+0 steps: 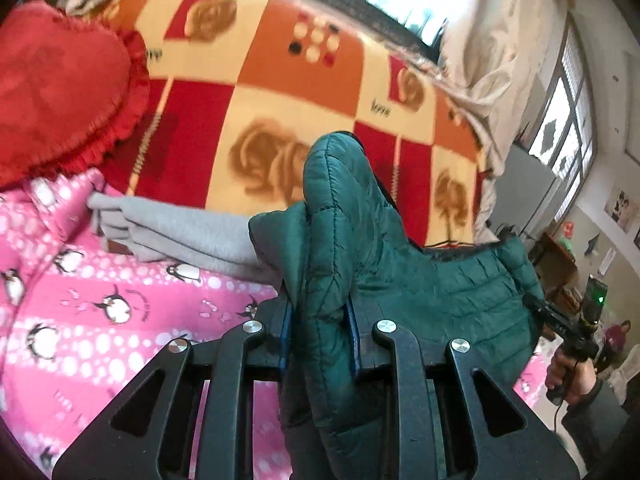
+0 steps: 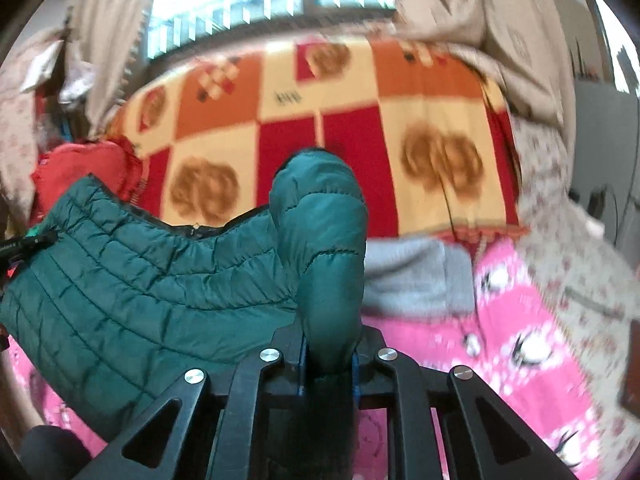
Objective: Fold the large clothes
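A dark green quilted jacket [image 1: 400,272] hangs lifted between both grippers above the bed. My left gripper [image 1: 320,320] is shut on one bunched end of it, and the padded fabric bulges up between the fingers. In the right wrist view my right gripper [image 2: 328,352] is shut on the other bunched end, with the jacket [image 2: 120,280] sagging away to the left. A hand holds the right gripper [image 1: 576,332] at the far right of the left wrist view. The tip of the left gripper [image 2: 24,244] shows at the jacket's far left edge.
Beneath the jacket lie a grey garment [image 1: 180,232] and a pink penguin-print blanket [image 1: 100,320]. Behind them spreads a red, orange and cream checked blanket [image 1: 280,100]. A red heart-shaped pillow [image 1: 60,92] sits at the left. Beige curtains [image 1: 492,40] and windows line the back.
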